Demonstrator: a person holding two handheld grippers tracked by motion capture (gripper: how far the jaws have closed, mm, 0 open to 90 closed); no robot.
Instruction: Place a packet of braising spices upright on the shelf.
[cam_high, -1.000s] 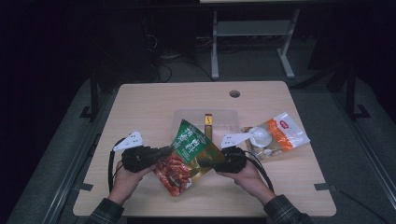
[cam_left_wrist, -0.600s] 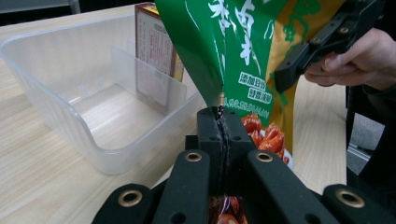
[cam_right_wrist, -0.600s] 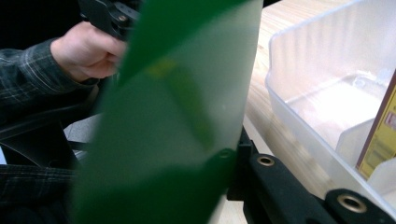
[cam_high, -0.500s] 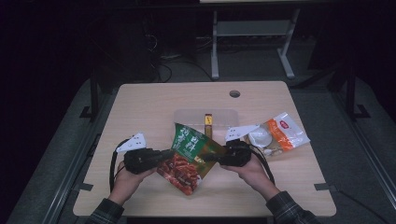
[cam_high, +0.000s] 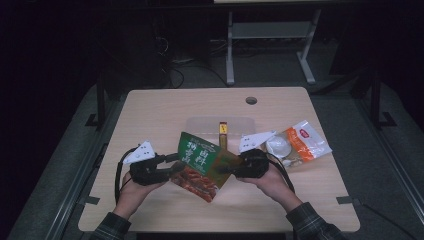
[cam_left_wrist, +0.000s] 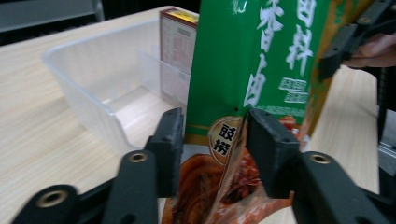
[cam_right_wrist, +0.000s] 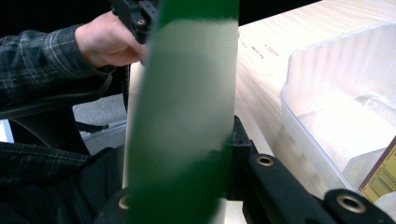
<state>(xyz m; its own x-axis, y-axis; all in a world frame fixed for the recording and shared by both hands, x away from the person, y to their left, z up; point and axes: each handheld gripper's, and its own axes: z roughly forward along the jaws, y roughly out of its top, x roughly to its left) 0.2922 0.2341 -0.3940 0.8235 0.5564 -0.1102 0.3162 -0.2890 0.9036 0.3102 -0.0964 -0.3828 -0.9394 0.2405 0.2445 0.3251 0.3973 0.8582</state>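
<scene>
The left gripper (cam_high: 172, 167) has just opened off the green snack pouch (cam_high: 202, 165), leaving it held above the table's (cam_high: 150, 115) near edge, clamped in the right gripper (cam_high: 227, 167) alone.

1. the left gripper (cam_high: 172, 167) sits low on the left and points to the right. its jaws have just been opening, and now there is a gap between them, with the edge of the snack bag (cam_high: 202, 162) in it.
2. the right gripper (cam_high: 225, 167) points to the left and is clamped tight on the bag's other side.
3. both forearms come up from the bottom, in checked sleeves.
</scene>
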